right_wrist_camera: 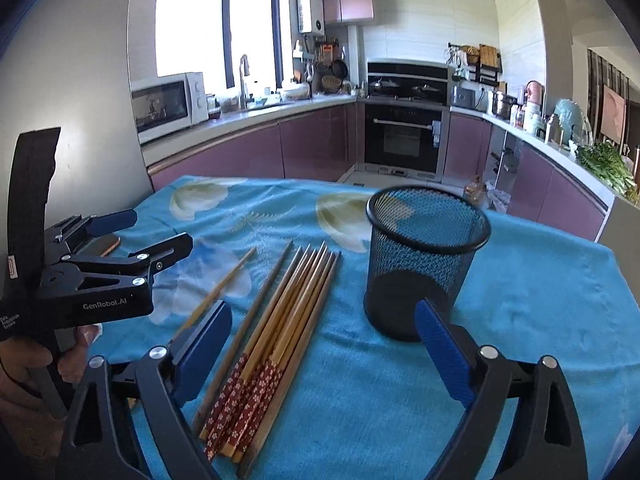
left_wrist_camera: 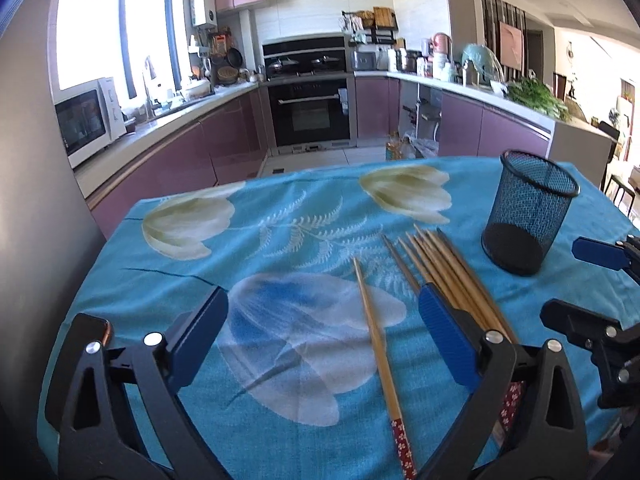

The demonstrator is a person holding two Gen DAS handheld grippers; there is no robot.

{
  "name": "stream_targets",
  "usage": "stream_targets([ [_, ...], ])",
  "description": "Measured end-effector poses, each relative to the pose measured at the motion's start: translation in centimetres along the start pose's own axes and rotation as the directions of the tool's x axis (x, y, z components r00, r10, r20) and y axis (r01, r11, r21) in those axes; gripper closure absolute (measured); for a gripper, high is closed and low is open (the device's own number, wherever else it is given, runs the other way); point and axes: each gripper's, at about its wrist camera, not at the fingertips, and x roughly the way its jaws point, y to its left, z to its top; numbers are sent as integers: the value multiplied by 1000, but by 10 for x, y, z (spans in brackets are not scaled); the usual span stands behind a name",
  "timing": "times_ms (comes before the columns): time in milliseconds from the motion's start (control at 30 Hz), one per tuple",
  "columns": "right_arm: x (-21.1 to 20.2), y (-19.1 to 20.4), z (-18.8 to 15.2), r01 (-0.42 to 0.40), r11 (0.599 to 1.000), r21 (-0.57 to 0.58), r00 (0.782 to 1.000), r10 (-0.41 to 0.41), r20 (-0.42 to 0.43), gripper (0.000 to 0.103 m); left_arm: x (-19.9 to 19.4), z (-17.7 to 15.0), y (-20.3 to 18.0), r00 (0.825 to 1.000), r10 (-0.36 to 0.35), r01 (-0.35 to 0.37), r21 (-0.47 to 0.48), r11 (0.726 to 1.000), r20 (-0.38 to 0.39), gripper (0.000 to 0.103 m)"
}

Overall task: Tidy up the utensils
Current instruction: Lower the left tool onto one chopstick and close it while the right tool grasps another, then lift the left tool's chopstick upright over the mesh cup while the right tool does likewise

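A single bamboo chopstick [left_wrist_camera: 374,340] with a red patterned end lies on the blue flowered cloth [left_wrist_camera: 280,216]. My left gripper [left_wrist_camera: 324,320] is open, its blue pads either side of that chopstick and clear of it. A bundle of several chopsticks [right_wrist_camera: 288,320] lies fanned beside it, between the wide jaws of my open right gripper [right_wrist_camera: 324,344]. An empty black mesh cup [right_wrist_camera: 424,264] stands upright just right of the bundle, by the right pad. The right wrist view also shows the left gripper [right_wrist_camera: 148,236] low over the cloth, and the lone chopstick [right_wrist_camera: 224,284].
The table's far edge drops to a kitchen floor. Purple cabinets [left_wrist_camera: 224,140], an oven [left_wrist_camera: 310,112] and a microwave [left_wrist_camera: 88,116] stand beyond. A hand [right_wrist_camera: 24,364] holds the left gripper's handle. Bare cloth lies right of the cup [right_wrist_camera: 560,300].
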Motion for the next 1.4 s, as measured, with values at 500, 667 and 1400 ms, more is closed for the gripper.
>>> stream_targets([
  [500, 54, -13, 7, -13, 997, 77, 980, 28, -197, 64, 53, -16, -18, 966, -105, 119, 45, 992, -237, 56],
  [667, 63, -10, 14, -1, 999, 44, 971, 11, -241, 67, 58, -9, -22, 953, -154, 166, 24, 986, -259, 78],
  [1400, 56, -22, 16, -105, 985, 137, 971, 131, -199, 97, 51, 3, -11, 930, -291, 272, -112, 956, -222, 96],
])
